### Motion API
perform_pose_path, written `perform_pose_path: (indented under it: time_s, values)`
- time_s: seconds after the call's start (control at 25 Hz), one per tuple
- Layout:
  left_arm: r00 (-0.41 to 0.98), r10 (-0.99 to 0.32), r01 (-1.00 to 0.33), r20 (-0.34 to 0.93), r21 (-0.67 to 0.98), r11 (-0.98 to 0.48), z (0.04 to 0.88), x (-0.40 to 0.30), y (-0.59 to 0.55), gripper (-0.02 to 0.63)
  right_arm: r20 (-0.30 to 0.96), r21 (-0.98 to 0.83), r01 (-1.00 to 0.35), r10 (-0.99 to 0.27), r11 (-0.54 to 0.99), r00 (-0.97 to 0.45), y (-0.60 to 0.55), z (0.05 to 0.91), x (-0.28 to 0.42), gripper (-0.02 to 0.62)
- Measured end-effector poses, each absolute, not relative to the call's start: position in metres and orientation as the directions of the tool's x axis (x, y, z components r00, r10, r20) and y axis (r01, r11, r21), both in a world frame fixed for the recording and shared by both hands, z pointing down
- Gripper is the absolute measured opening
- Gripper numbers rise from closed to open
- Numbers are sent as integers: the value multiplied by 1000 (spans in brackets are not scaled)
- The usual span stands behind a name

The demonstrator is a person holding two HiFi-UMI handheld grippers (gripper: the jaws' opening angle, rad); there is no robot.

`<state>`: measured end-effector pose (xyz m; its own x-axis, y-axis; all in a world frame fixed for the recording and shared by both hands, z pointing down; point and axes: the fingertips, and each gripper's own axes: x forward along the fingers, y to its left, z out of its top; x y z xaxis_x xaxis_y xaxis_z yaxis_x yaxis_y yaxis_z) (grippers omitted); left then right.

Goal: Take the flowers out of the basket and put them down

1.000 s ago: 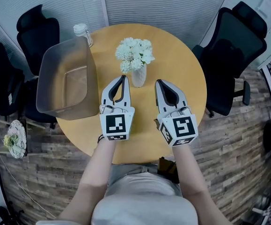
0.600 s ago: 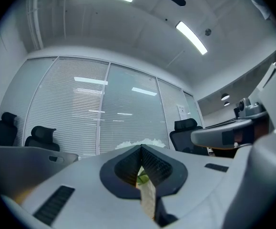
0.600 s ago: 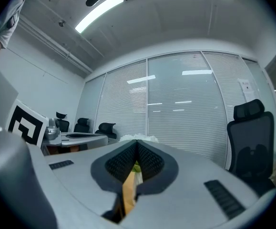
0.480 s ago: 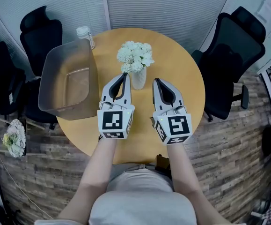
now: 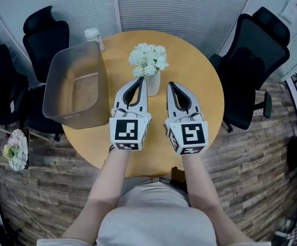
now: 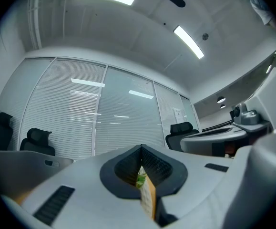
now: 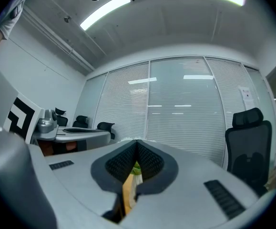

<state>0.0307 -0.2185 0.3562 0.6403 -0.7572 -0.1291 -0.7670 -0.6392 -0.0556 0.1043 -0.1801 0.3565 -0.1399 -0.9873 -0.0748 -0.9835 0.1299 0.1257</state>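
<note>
Two claws are held side by side over a round wooden table. The left claw has its jaws pressed together at the tip, and nothing is in them. The right claw is the same, with its jaws together and nothing held. In each claw's own view the dark bumpy pads meet at a point. Only a thin bit of green and the table shows in the slit below.

The flowers are white and bunched up. They stand straight in a small white vase near the middle of the table, outside the basket. The vase sits between the two claw tips. The left tip is just beside the vase, but it is not clear if they touch.

The basket is a big gray see-through tub on the left side of the table, apart from the flowers. A small jar stands just behind it. Black chairs stand around the table.
</note>
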Motion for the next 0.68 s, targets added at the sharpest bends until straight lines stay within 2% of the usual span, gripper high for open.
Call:
perform_pose_path:
  time_s: [0.68]
  values:
    - [663,-736,-747,-138,-68,-661,348,37,-201,3,-63,139,-981,-987,138,-148,-171,355,98,21]
